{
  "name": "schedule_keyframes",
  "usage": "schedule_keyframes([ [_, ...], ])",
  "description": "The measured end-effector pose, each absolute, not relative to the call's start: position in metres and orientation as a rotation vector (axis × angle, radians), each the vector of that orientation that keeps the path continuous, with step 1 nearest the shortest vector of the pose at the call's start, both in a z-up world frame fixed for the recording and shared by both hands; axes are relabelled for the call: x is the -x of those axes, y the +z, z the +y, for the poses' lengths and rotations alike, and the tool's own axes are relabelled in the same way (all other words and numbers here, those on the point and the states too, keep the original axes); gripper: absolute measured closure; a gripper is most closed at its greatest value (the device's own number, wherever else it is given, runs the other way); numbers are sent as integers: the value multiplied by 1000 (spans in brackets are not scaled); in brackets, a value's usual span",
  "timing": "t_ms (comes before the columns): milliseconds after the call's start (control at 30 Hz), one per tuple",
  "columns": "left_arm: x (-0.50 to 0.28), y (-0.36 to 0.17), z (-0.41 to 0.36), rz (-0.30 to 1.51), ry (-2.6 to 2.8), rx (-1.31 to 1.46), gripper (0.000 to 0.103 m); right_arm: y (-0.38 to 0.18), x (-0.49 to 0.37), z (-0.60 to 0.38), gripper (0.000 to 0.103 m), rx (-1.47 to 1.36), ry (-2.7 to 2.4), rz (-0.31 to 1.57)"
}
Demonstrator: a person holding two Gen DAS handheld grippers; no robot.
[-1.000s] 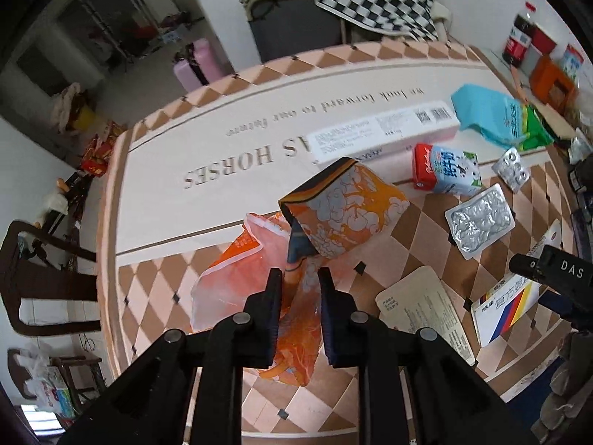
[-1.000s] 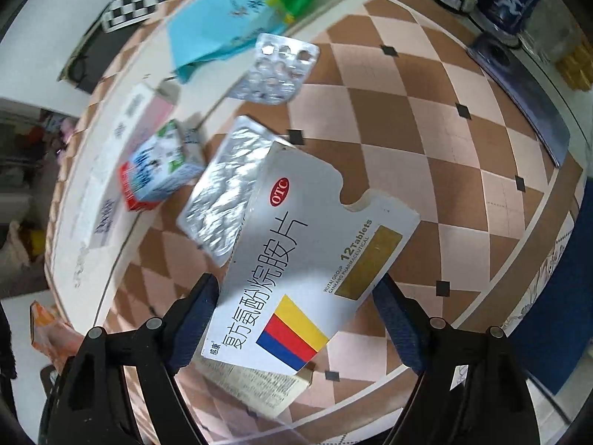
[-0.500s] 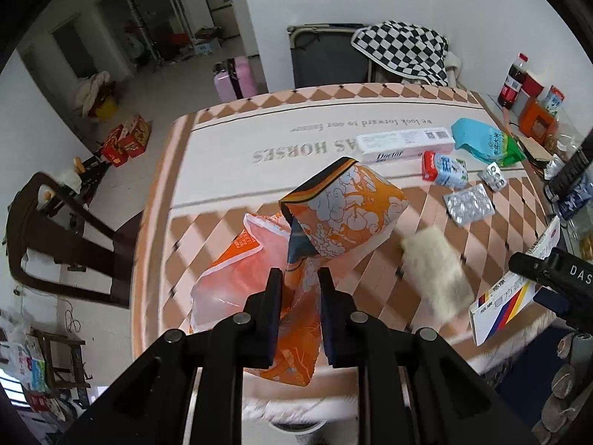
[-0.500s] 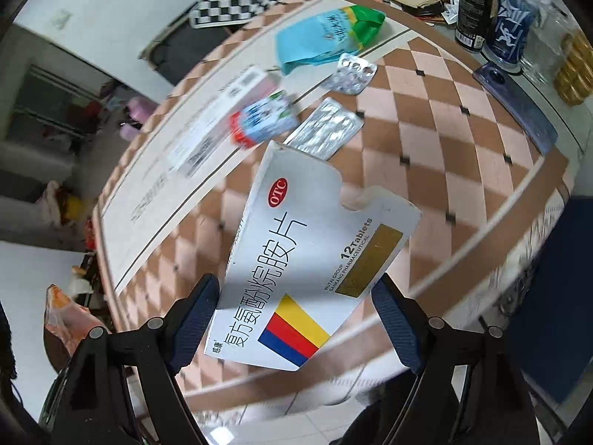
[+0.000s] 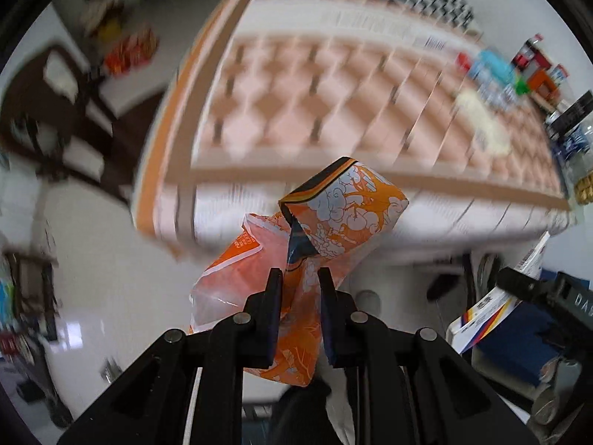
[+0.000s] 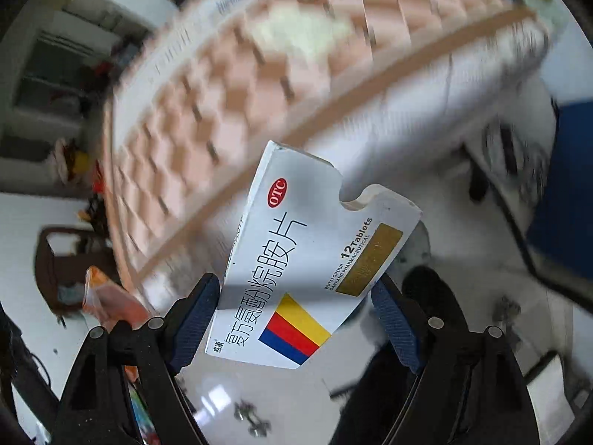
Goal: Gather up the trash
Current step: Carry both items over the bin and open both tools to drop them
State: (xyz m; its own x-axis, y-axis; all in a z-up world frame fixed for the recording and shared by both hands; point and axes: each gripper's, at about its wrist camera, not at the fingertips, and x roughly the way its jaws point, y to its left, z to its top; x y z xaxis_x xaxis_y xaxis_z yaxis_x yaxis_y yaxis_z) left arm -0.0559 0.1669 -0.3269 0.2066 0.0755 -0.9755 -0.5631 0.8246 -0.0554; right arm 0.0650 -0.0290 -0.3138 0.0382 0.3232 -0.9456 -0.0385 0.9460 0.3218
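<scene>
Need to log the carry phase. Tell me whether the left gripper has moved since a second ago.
Yes. The left gripper, jaws shut on the orange wrappers, has pulled back off the table; the wrappers now hang past its near edge, over the floor.

Both wrist cameras look down past the blurred counter [image 5: 333, 111] edge at twelve o'clock, floor [image 6: 370, 389] close below.
</scene>
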Motion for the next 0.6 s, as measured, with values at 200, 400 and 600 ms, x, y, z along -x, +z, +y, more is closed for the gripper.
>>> schedule_keyframes([
  [200,92,-456,173,1442,425,635,83,-435,-17,-31,18,-134,220,1658],
  [400,101,-598,177,1548,379,793,70,-571,-4,-27,18,-91,196,1742],
  [600,113,-693,185,1558,396,919,19,-684,-3,-10,18,-50,218,1791],
])
